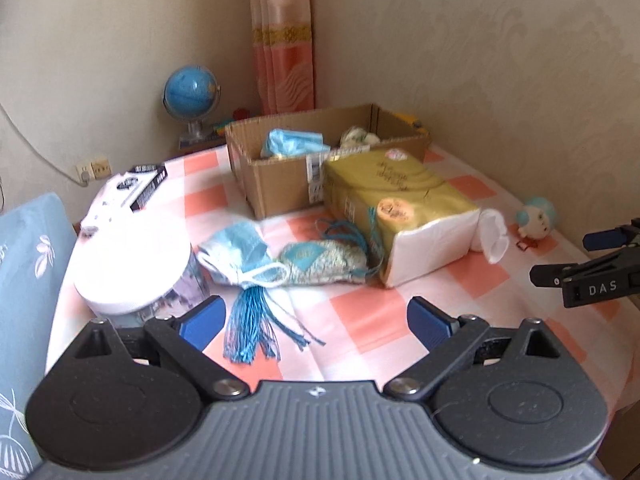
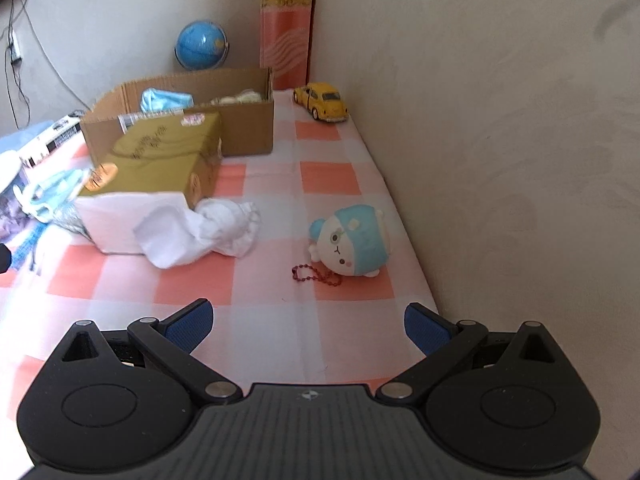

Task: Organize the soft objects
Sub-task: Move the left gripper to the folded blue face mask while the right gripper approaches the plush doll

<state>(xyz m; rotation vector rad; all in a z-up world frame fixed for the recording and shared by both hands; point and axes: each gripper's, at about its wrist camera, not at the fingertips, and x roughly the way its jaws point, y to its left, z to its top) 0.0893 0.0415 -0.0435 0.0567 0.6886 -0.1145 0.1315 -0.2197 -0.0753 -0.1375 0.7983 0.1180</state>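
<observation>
An open cardboard box (image 1: 280,176) (image 2: 248,132) at the back of the checked table holds a blue face mask (image 1: 294,142) (image 2: 166,100) and a pale soft item (image 1: 358,136). In front of my open, empty left gripper (image 1: 314,322) lie a blue face mask (image 1: 240,252), a woven sachet (image 1: 324,260) and its blue tassel (image 1: 252,332). A gold tissue pack (image 1: 400,208) (image 2: 156,184) lies beside the box. A white sock (image 2: 204,232) and a blue-and-white plush keychain (image 2: 352,244) (image 1: 534,216) lie ahead of my open, empty right gripper (image 2: 308,326), which shows at the right edge of the left wrist view (image 1: 560,256).
A white-lidded jar (image 1: 136,272) stands at the left beside a black-and-white box (image 1: 140,184). A globe (image 1: 191,96) stands behind the table, a yellow toy car (image 2: 322,100) at the back right. The wall (image 2: 500,160) runs along the table's right edge. A blue pillow (image 1: 24,264) lies left.
</observation>
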